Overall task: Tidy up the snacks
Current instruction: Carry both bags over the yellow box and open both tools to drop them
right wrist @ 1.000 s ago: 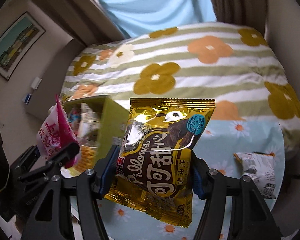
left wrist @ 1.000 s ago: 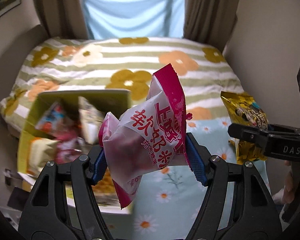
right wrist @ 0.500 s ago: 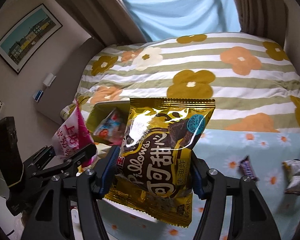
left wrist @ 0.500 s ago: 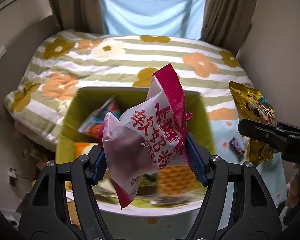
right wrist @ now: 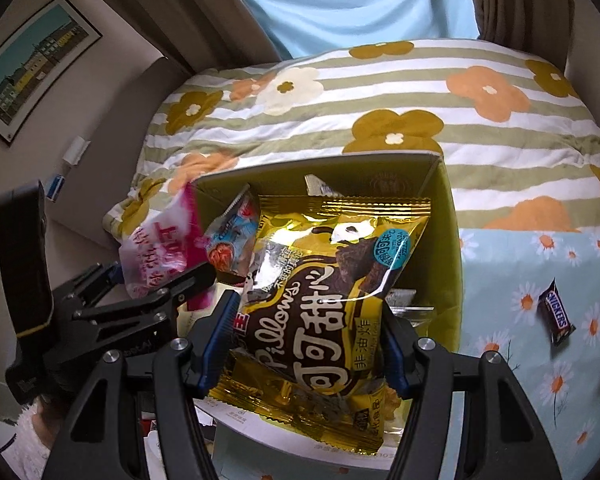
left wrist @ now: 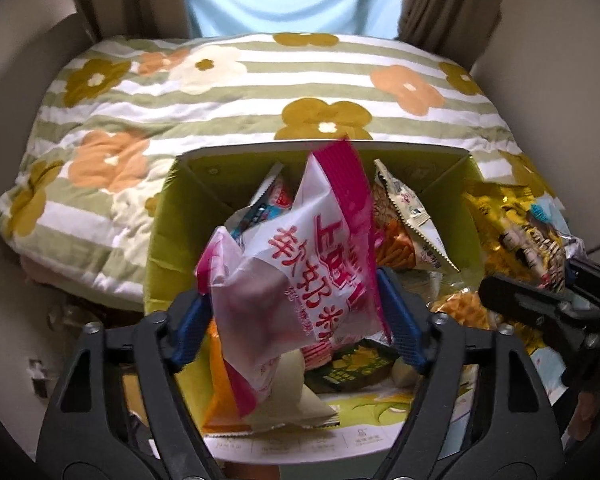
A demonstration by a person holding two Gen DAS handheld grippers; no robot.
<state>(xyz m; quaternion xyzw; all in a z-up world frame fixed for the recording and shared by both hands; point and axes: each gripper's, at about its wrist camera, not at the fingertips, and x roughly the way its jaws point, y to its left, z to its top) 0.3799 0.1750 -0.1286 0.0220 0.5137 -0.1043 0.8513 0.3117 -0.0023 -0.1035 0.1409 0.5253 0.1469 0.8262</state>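
My left gripper hangs over the open green box with a pink and white snack bag between its blue pads. Its jaws are opening; the left pad stands just clear of the bag, whose top edge is blurred. My right gripper is shut on a gold chocolate-pillow bag, held upright over the right half of the same box. In the right wrist view the left gripper and the pink bag are at the left. The gold bag shows at the right edge of the left wrist view.
Several snack packs lie inside the box. A Snickers bar lies on the light blue daisy cloth to the box's right. A striped flower quilt covers the bed behind. A framed picture hangs on the left wall.
Both grippers have moved left with their bags, from beside the box to above it. The left jaws have widened a little and the pink bag has loosened.
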